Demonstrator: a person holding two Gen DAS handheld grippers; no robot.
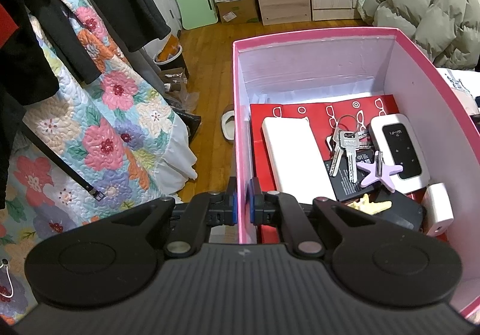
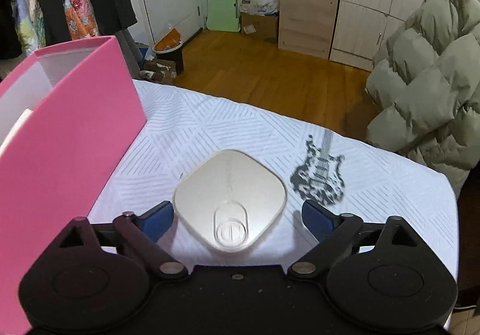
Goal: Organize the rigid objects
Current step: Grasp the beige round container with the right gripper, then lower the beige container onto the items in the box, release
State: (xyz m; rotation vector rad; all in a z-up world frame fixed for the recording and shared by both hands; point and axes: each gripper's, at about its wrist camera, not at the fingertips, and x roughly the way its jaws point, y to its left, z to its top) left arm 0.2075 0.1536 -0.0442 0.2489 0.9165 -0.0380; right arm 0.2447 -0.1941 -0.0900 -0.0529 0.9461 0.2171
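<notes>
The pink box [image 1: 315, 38] holds a white power bank [image 1: 291, 155], a bunch of keys [image 1: 345, 149], a white Wi-Fi device [image 1: 399, 149], a purple starfish [image 1: 379, 174] and other small items on a red bag [image 1: 315, 108]. My left gripper [image 1: 243, 185] is shut on the box's near left wall, one finger inside and one outside. In the right wrist view a white rounded-square flat object [image 2: 231, 179] with a clear round inset lies on the white cloth. My right gripper [image 2: 237, 206] stands open around its near part, pads apart from its edges.
A black-and-white guitar-shaped piece [image 2: 319, 173] lies on the cloth [image 2: 390, 185] just right of the white object. The pink box's outer wall [image 2: 69, 131] rises close on the left. A green puffy coat [image 2: 426, 89] hangs past the cloth's right edge. A floral quilt [image 1: 114, 125] lies left of the box.
</notes>
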